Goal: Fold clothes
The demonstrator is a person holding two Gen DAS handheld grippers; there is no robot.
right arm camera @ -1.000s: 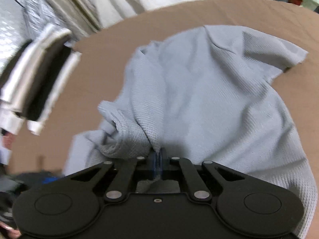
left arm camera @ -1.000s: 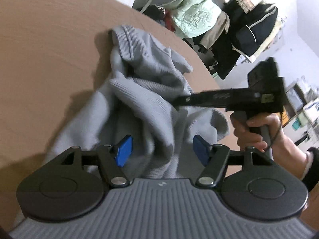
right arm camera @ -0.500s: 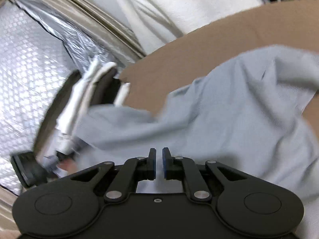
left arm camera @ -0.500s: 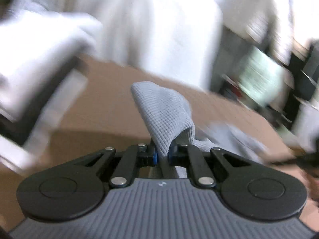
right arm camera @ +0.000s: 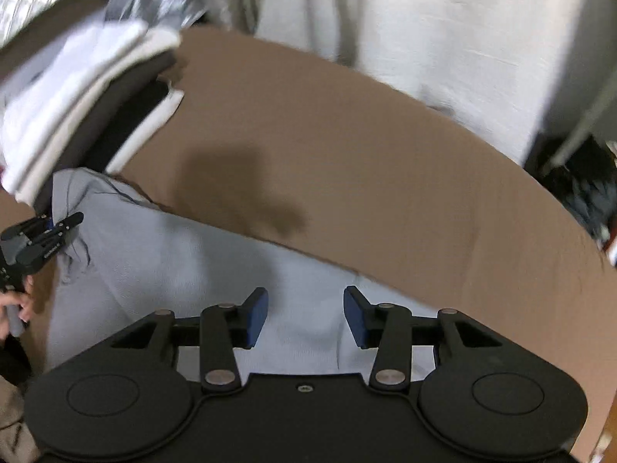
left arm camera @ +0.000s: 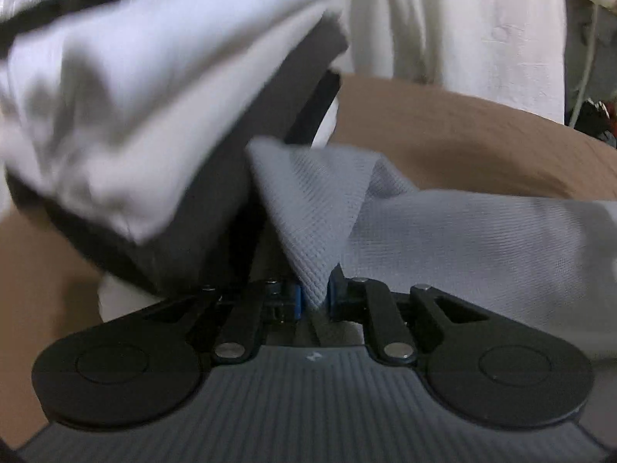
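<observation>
A light grey knit garment (left arm camera: 443,231) lies stretched across the brown round table (left arm camera: 482,142). My left gripper (left arm camera: 313,301) is shut on a corner fold of it, close beside a stack of folded clothes. In the right wrist view the garment (right arm camera: 185,270) lies flat under my right gripper (right arm camera: 304,314), which is open and empty just above the cloth. The left gripper (right arm camera: 50,227) shows at the far left of that view, pinching the garment's edge.
A stack of folded white and dark clothes (left arm camera: 135,115) sits at the table's left, also in the right wrist view (right arm camera: 85,96). A white curtain (right arm camera: 424,19) hangs behind the table. Dark clothes (right arm camera: 578,181) hang at the far right.
My left gripper closed on the garment's corner and pulled it left toward the folded stack. My right gripper let go of the cloth and opened. The garment now lies spread flatter.
</observation>
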